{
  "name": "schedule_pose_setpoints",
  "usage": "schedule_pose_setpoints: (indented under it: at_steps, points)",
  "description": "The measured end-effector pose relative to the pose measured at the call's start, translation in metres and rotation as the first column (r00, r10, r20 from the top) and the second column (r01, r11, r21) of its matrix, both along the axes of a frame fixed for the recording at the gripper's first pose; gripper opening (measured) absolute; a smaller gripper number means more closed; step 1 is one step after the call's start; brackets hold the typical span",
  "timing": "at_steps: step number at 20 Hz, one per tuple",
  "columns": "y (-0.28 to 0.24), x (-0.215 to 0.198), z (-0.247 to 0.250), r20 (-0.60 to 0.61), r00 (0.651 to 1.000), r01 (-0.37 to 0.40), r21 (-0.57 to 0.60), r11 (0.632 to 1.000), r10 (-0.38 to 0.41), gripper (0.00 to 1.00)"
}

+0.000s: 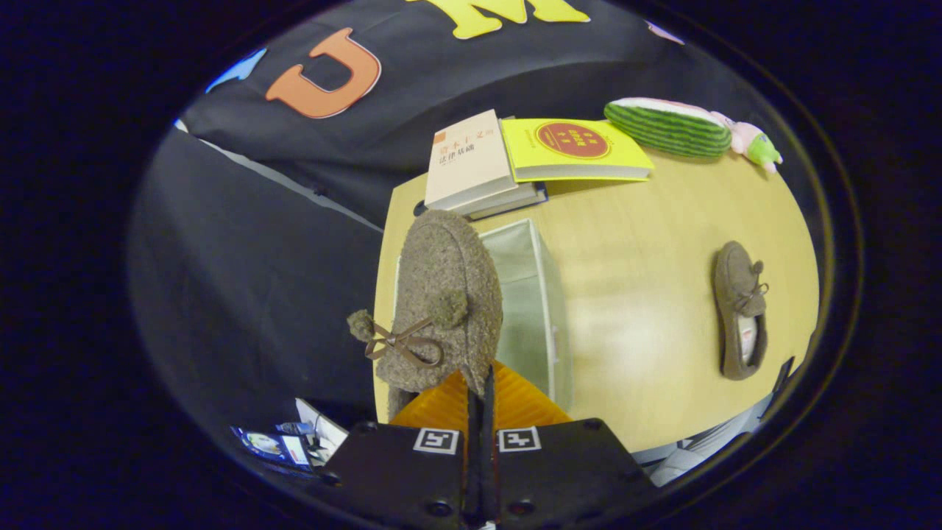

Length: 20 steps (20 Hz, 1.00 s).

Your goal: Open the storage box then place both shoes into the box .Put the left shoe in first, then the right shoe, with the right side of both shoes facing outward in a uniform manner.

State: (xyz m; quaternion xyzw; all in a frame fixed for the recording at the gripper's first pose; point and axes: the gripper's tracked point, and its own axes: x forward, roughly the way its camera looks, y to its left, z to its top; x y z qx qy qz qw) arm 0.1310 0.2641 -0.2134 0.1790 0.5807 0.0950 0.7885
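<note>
Gripper (482, 394) fingers pressed nearly together, pinching the heel edge of a brown fuzzy shoe (441, 294); jaws closed on that shoe. Shoe hangs toe-away from the camera, pom-pom bow (401, 335) on its upper facing up, held above the open storage box (541, 294). Box is translucent white, sits at the near-left part of the wooden table (647, 309), its open interior partly hidden behind the held shoe. Second matching shoe (739, 320) lies on the table well to the right of the box, apart from it, opening visible. Beyond the box: cream book (467, 158) stacked on a darker book, yellow book (574, 147) just beside it. Watermelon-slice plush (666, 126) past the yellow book at the far table edge, small pink-green plush (754, 143) touching its right end. Small clutter low left of the fingers, too unclear to name.
</note>
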Motion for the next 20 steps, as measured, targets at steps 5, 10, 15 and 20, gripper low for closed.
schedule_pose_setpoints:
  at_steps: [5, 10, 15, 20]
  points:
    - [0.025, 0.010, -0.049, 0.021, 0.997, 0.069, -0.035, 0.997, -0.069, 0.06]
    - [0.050, 0.006, -0.084, 0.027, 0.999, 0.030, -0.067, 0.997, -0.028, 0.06]
    - [0.063, 0.006, -0.070, 0.109, 0.992, -0.055, -0.056, 0.997, 0.061, 0.28]
    - [0.024, 0.006, -0.030, 0.216, 0.963, -0.110, -0.220, 0.969, 0.159, 0.85]
